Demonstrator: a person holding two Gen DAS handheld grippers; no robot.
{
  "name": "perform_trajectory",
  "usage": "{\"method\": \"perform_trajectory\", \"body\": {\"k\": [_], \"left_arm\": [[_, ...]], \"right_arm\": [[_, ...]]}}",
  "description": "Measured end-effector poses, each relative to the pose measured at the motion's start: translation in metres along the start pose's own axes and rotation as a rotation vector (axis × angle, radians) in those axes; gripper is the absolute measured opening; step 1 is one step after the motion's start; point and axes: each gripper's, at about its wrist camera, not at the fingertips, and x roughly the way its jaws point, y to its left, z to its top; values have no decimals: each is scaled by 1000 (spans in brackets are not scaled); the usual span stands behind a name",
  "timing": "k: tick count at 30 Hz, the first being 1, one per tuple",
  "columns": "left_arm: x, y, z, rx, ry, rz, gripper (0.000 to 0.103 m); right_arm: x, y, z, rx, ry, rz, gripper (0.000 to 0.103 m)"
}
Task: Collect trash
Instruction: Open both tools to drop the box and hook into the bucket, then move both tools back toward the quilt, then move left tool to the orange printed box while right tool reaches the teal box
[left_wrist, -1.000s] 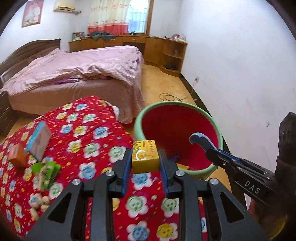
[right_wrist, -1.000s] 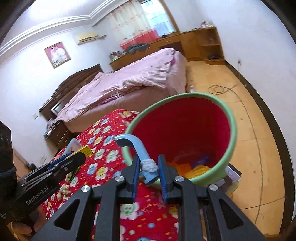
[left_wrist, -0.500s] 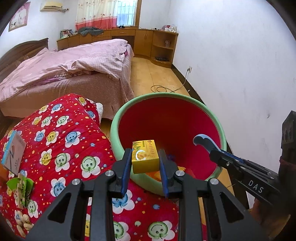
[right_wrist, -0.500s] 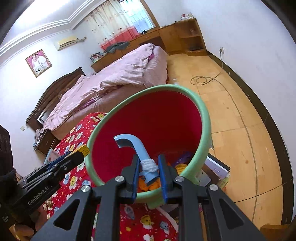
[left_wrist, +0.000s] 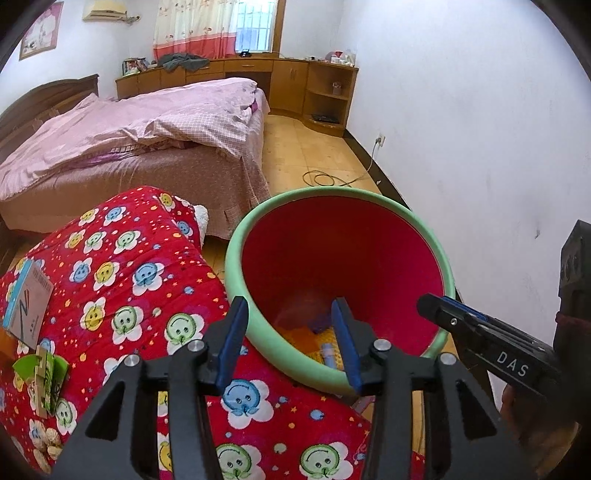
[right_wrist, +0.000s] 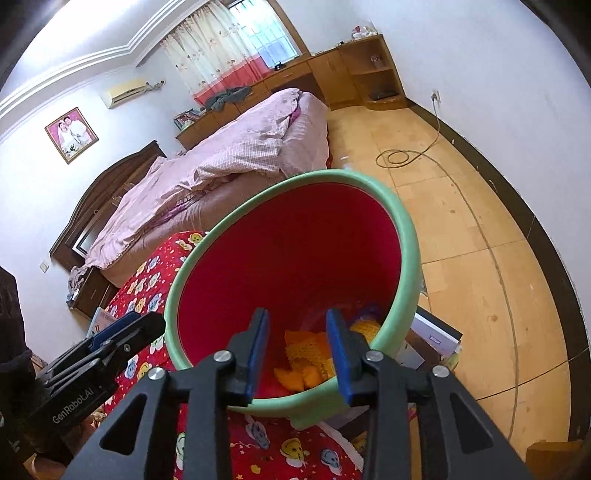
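Your left gripper (left_wrist: 291, 341) hangs spread wide and empty over the near rim of the bucket (left_wrist: 236, 254), whose mouth tilts up toward you. Your right gripper (right_wrist: 297, 352) is likewise parted, holding nothing, just above the same rim. Below both, orange and yellow trash (right_wrist: 306, 350) lies on the bucket floor; its long axis is unclear. Left of your left gripper, a box (left_wrist: 27, 304) lies flat on the red blanket (left_wrist: 122, 280).

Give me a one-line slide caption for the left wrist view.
Open left gripper above the red, green-rimmed bin, right gripper beside it.
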Motion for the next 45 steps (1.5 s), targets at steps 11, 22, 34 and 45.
{"method": "perform_trajectory", "body": {"k": [11, 22, 34, 45], "left_arm": [[-28, 27, -11, -89, -21, 33, 47], [-67, 76, -26, -189, -62, 116, 47], [-111, 139, -48, -310, -116, 235, 47], [-136, 208, -62, -390, -119, 358, 47]], "right_arm": [[-14, 13, -4, -17, -16, 17, 49], [-19, 50, -14, -78, -10, 61, 57], [-8, 104, -28, -172, 48, 121, 68], [8, 163, -34, -261, 89, 167, 71]]}}
